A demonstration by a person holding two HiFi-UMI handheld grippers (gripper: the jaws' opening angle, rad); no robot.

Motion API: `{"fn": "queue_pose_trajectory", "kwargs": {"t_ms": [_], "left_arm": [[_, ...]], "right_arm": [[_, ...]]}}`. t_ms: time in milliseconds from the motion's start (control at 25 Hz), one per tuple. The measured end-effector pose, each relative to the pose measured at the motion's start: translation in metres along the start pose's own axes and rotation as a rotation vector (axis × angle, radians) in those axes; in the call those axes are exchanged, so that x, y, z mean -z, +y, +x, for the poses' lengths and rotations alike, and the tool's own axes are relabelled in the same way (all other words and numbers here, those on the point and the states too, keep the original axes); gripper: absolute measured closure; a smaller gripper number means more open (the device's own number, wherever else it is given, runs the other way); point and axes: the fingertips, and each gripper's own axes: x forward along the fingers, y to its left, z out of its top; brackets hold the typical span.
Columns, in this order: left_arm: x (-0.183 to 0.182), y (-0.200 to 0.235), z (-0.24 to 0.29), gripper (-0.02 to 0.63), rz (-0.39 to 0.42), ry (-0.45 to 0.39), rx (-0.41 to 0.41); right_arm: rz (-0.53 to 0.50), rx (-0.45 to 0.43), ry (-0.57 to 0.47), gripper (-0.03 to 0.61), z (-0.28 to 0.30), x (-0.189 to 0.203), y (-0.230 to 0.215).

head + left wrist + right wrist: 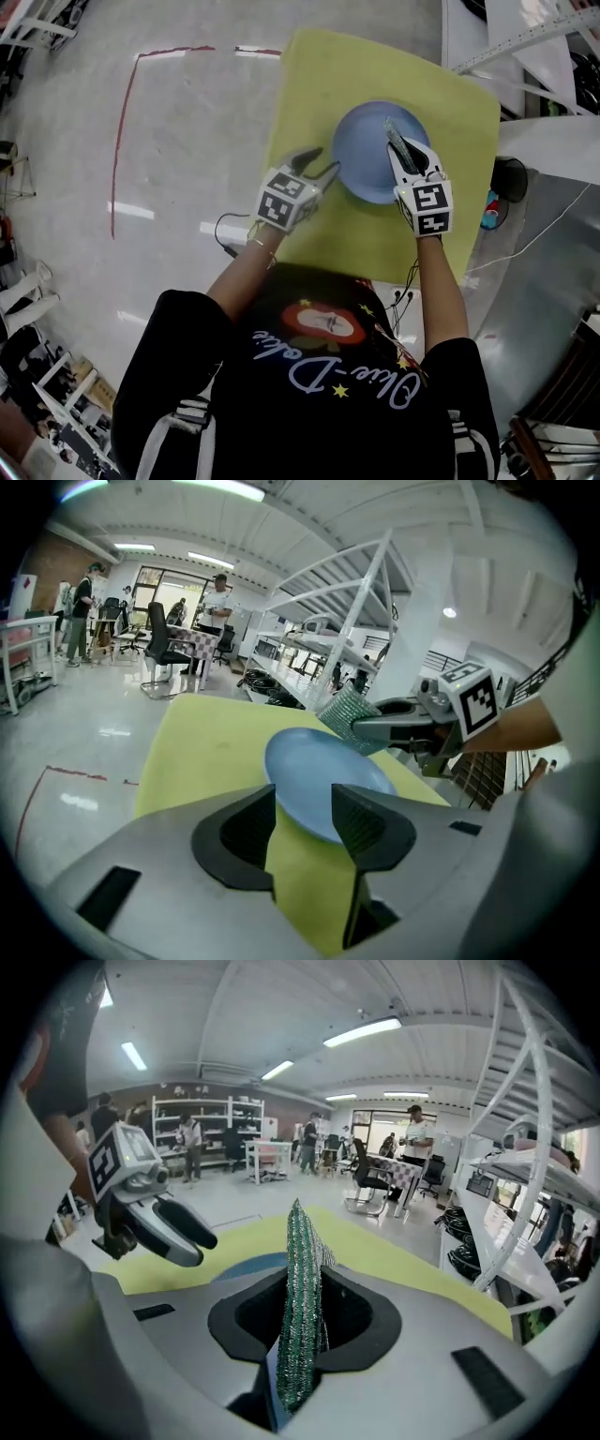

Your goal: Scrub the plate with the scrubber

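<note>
R gripper (401,152) pinching scrubber (301,1288) over blue plate (364,150) on yellow mat (319,66), L gripper (317,169) jaws spread at plate rim, no grip yet: if I scrub now, plate prob slides.

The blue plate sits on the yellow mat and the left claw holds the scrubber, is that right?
No: the right claw holds the scrubber, as the right gripper view shows. The blue plate does sit on the yellow mat.
</note>
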Motion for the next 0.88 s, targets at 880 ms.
{"fn": "queue_pose_trajectory", "kwargs": {"t_ms": [880], "left_arm": [[0.023,0.022,0.035,0.532,-0.077,0.084,-0.026]], "right_arm": [[-0.186,-0.184,0.288,0.514,0.084,0.051,0.022]]}}
